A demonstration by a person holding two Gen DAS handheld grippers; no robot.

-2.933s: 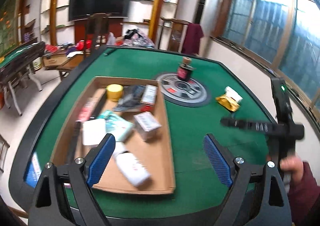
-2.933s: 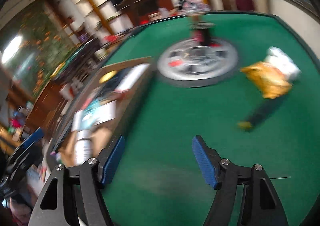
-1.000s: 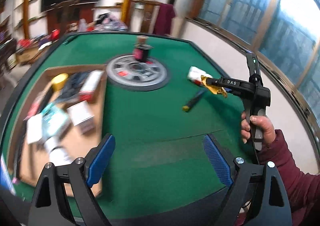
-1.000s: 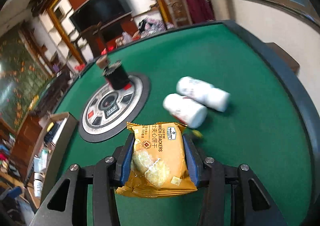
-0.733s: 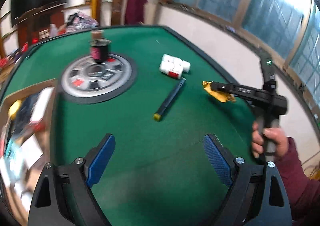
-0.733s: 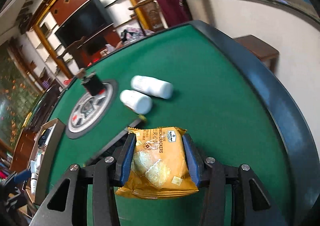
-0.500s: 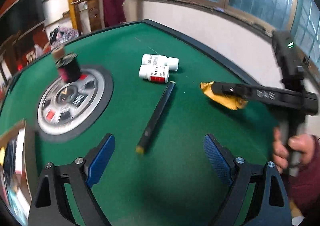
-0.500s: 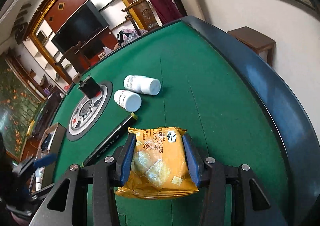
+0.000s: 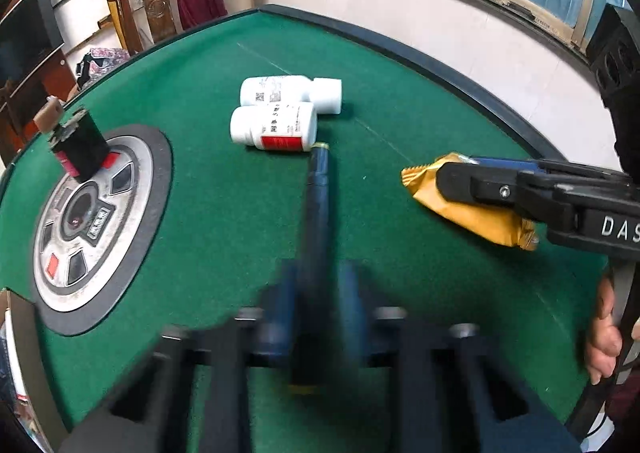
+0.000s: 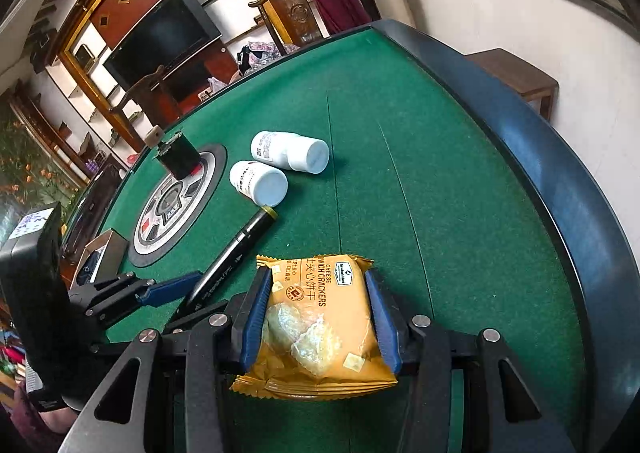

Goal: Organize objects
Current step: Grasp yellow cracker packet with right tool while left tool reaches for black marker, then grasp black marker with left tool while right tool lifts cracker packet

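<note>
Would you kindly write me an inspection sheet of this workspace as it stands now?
Surface: green felt table, dark padded rim.
Job's things: cracker packet held off the felt; dark marker lying between the left fingers; two white bottles on their sides, touching.
Clutter: black-and-red object on the round centre panel.
Grippers: right hand-held gripper shut on the packet; left hand-held gripper blurred, straddling the marker.
Cables: nothing seen.
Surroundings: windows, shelves, television, wooden chair.
</note>
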